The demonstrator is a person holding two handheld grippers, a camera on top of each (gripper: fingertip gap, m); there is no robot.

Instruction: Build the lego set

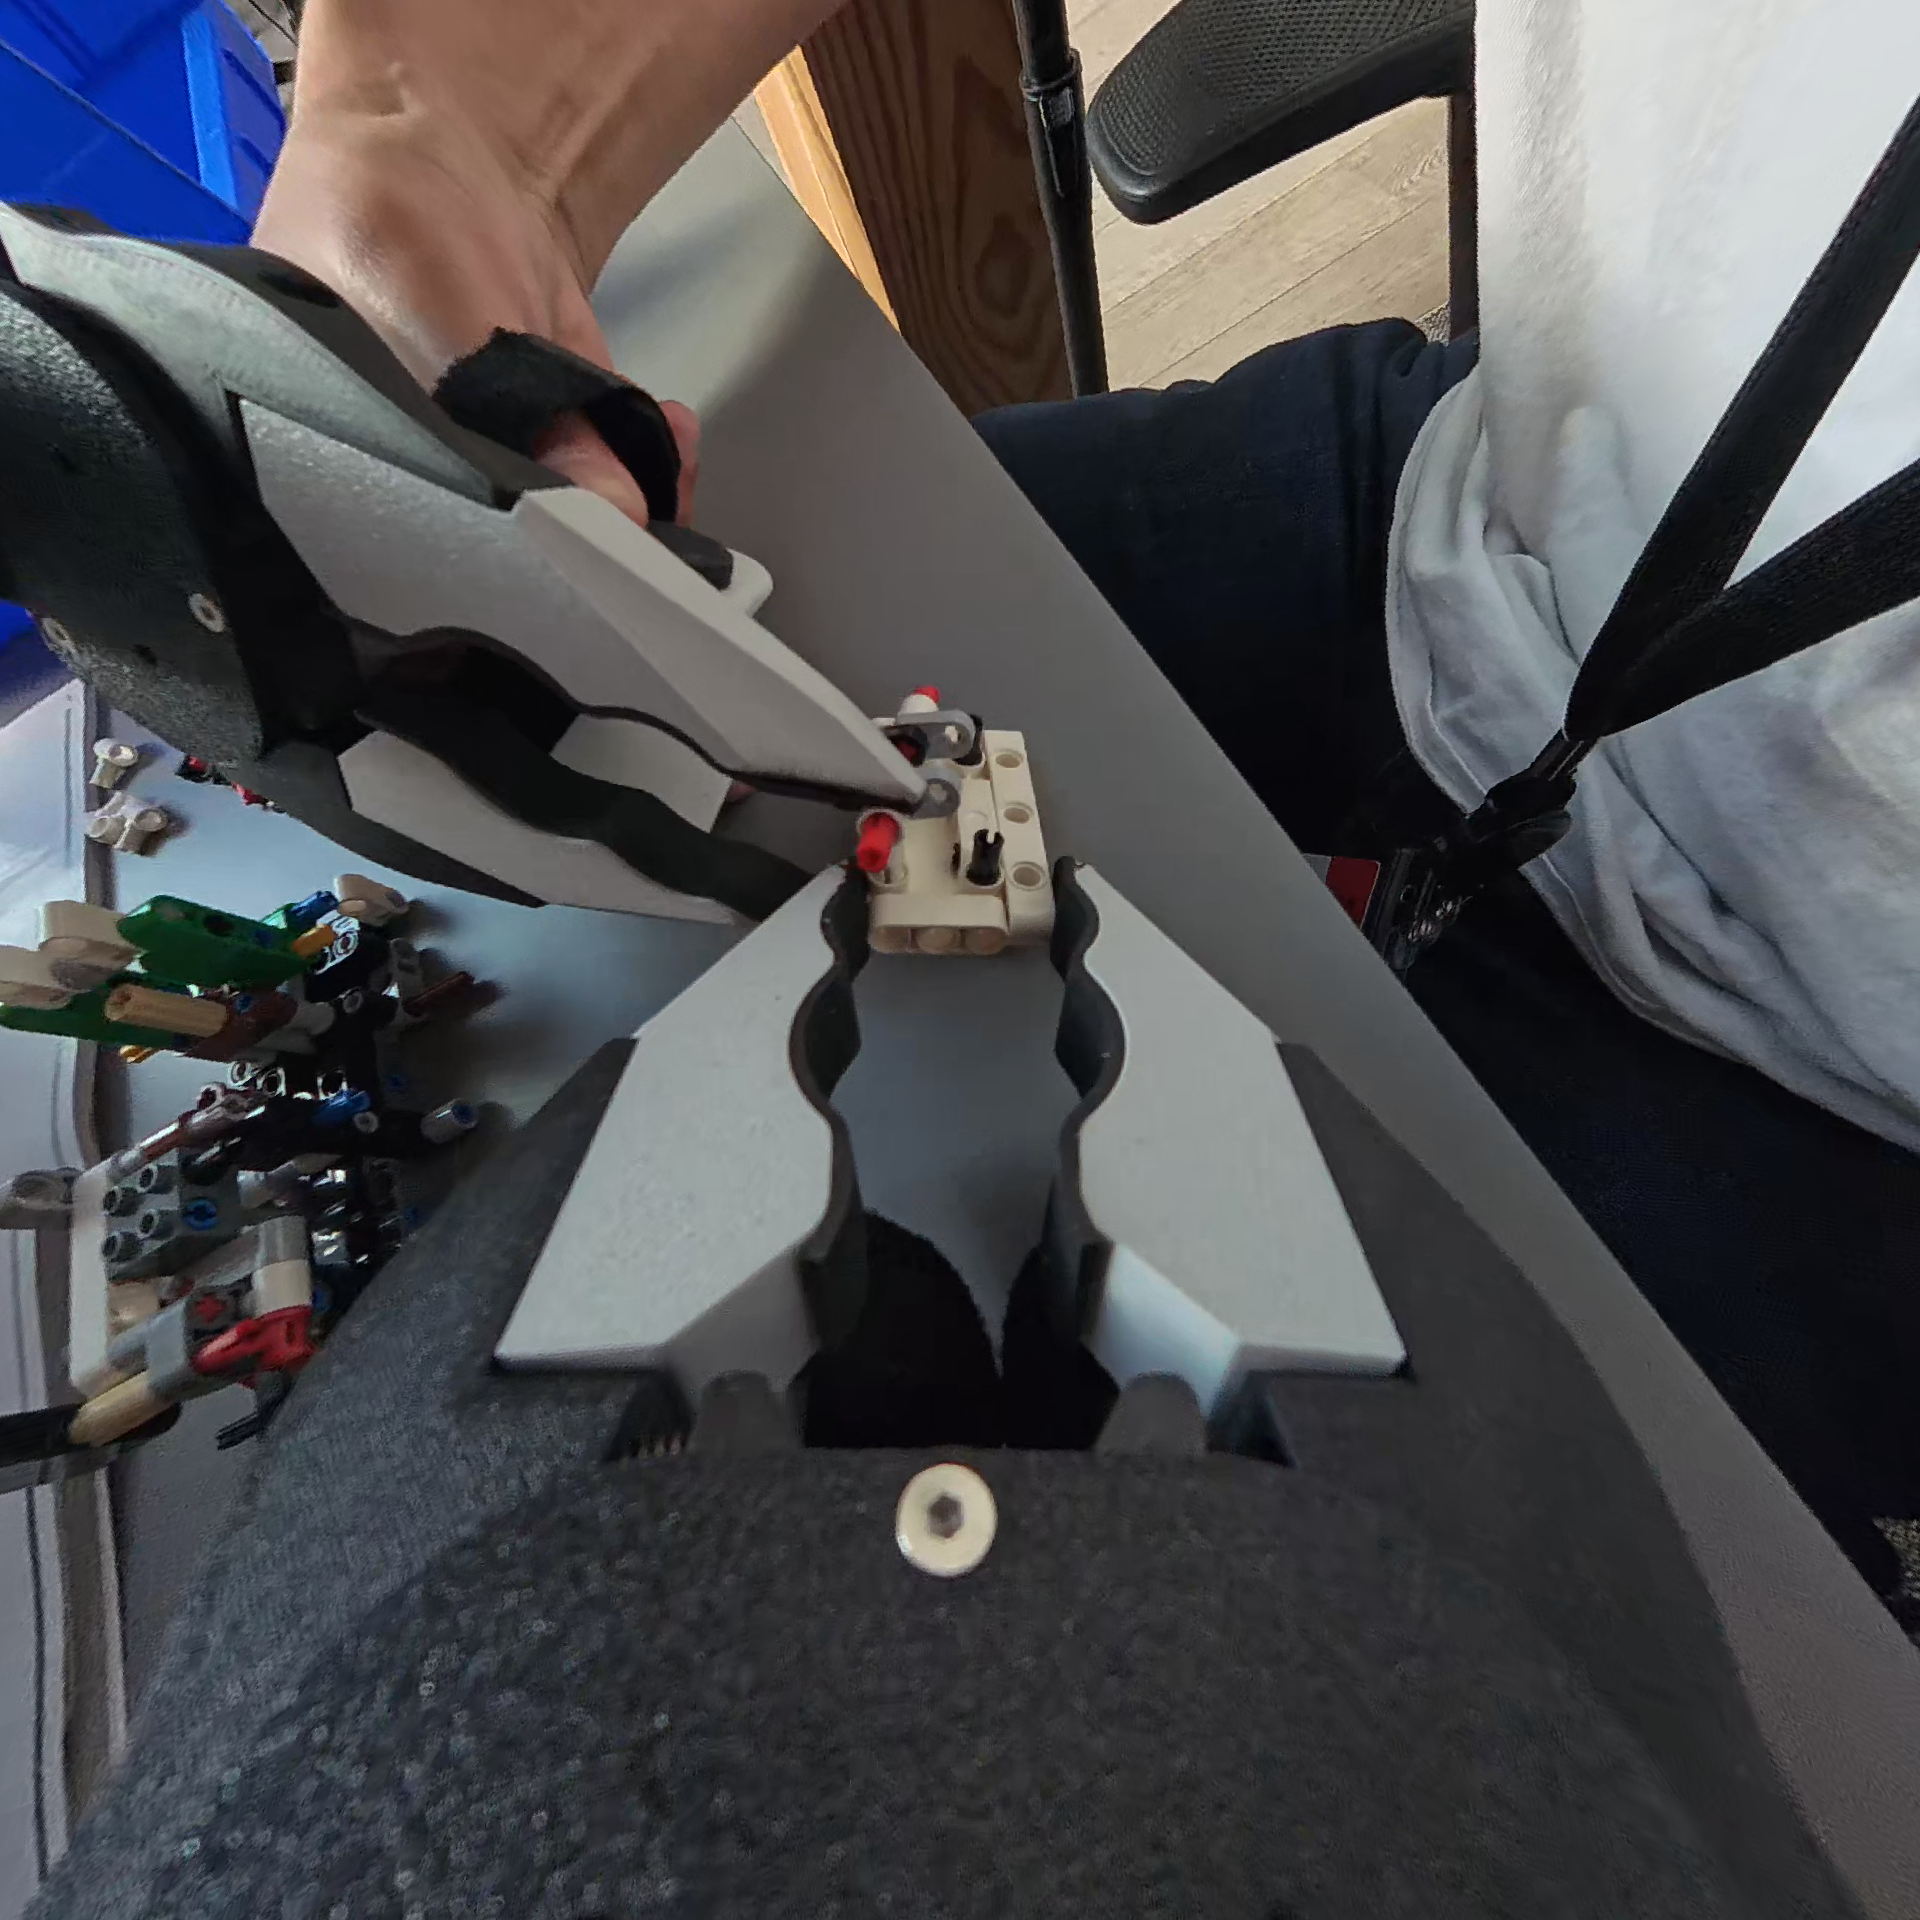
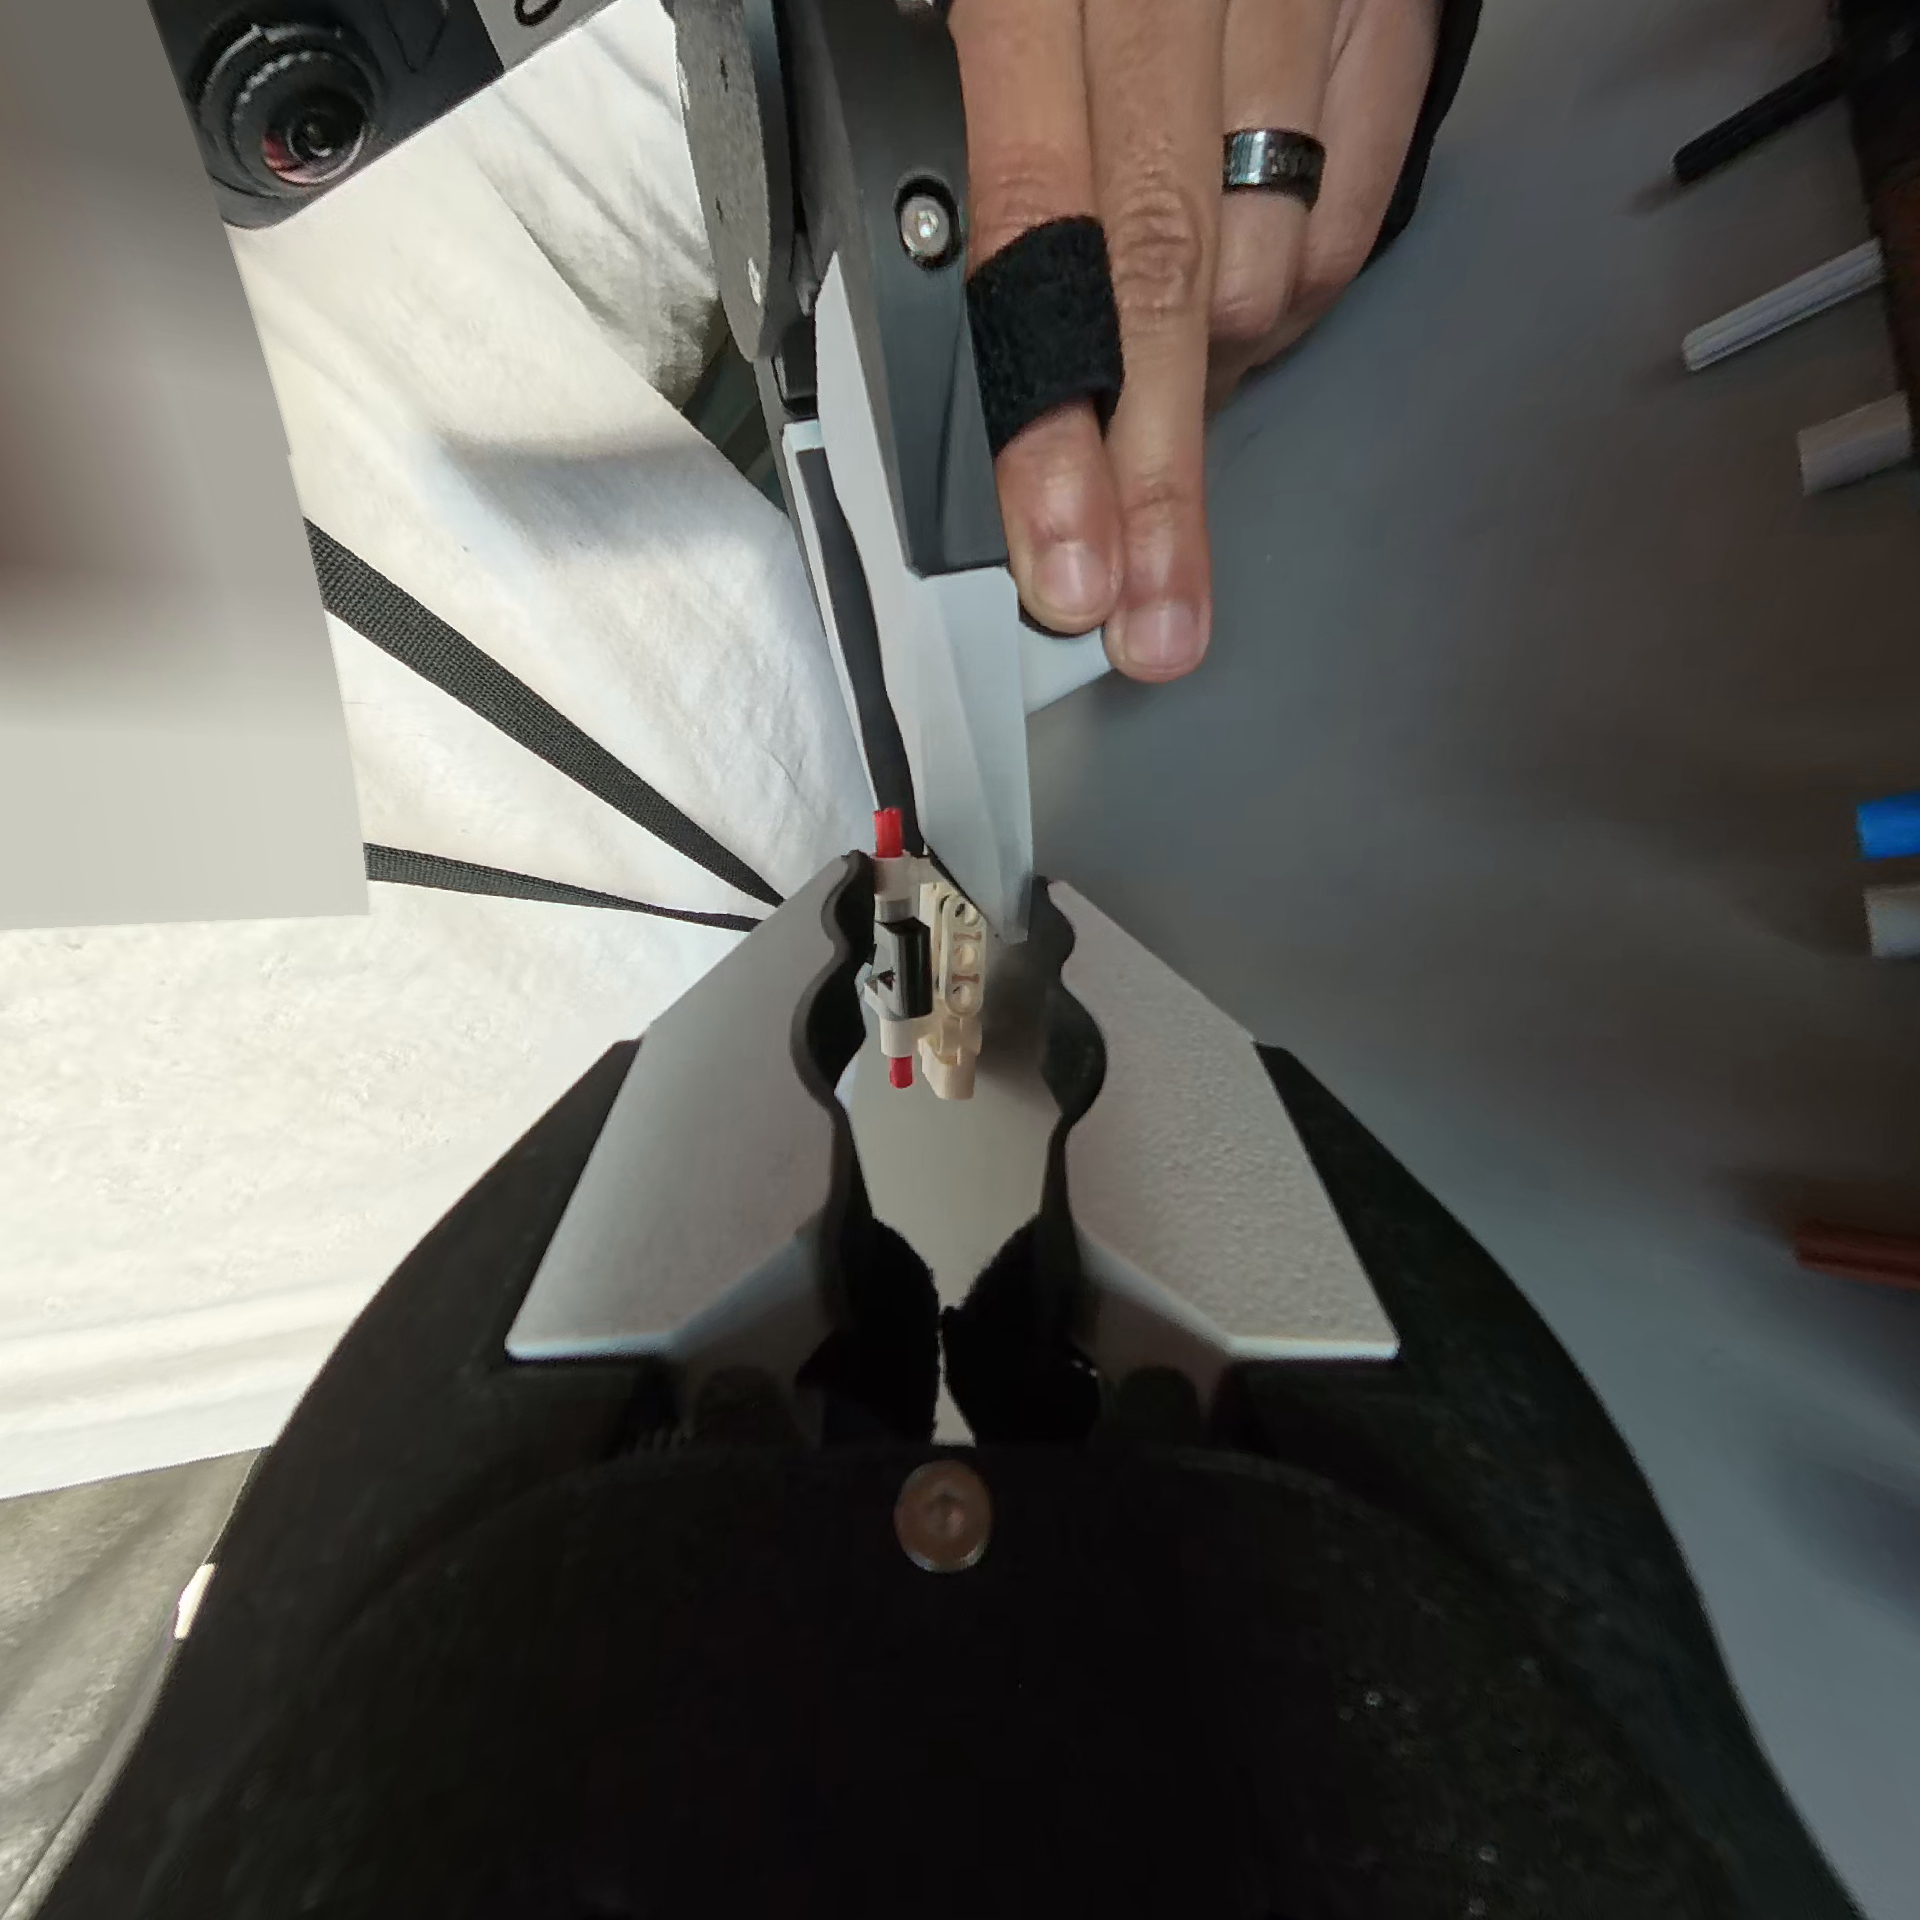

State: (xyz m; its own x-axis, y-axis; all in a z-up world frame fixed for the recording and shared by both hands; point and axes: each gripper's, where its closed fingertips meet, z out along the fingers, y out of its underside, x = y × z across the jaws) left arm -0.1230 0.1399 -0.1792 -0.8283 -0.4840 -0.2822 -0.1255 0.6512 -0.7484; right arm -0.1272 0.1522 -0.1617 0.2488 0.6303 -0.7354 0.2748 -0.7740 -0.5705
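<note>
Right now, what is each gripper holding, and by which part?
Left gripper clamps the cream brick assembly by its side faces. Right gripper's hold can't be told.

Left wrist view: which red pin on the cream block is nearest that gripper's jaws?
The red pin at the cream block's near corner, beside the jaws; the other red pin pokes out at the far end.

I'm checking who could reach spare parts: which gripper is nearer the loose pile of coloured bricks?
Right. The right gripper reaches across just above the pile; the left gripper sits farther toward the table edge, jaws around the cream block.
</note>
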